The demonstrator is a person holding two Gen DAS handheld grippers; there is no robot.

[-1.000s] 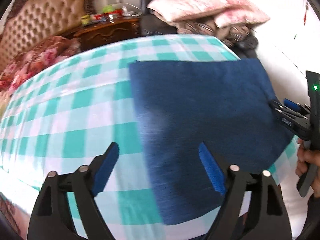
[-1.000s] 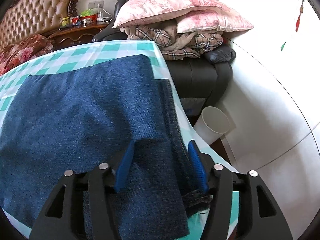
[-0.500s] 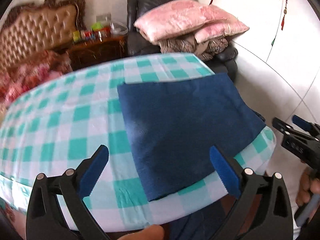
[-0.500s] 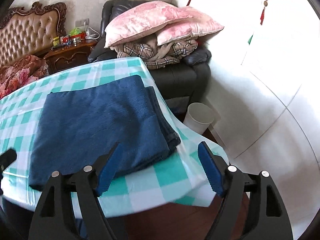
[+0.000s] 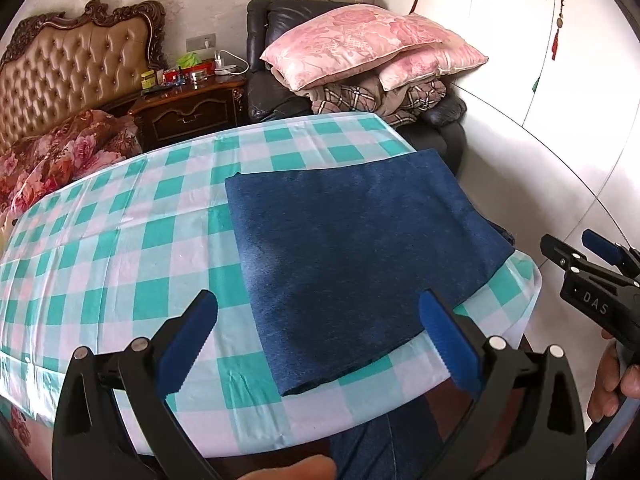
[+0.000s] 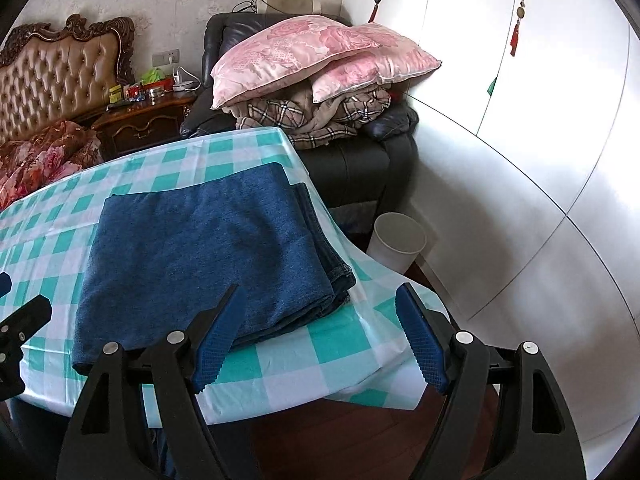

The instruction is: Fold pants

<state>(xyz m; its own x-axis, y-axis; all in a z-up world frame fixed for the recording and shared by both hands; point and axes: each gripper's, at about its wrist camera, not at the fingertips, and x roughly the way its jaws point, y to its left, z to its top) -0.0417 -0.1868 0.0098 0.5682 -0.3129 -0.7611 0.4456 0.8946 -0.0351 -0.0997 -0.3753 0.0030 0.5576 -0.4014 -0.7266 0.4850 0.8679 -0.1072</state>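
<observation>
Pants [image 6: 208, 252] folded, both grippers wide, empty

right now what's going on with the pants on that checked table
A person holds a two-finger tool in each hand. The blue pants lie folded into a flat rectangle on the checked tablecloth, near its right corner. Neither tool touches them: the left tool and the right tool both hover open off the table's near edge. The fold looks finished.

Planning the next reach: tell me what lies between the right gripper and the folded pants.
Nothing but bare checked tablecloth. In the right wrist view, the open right gripper hangs off the table's near edge, and the folded pants lie just beyond.
</observation>
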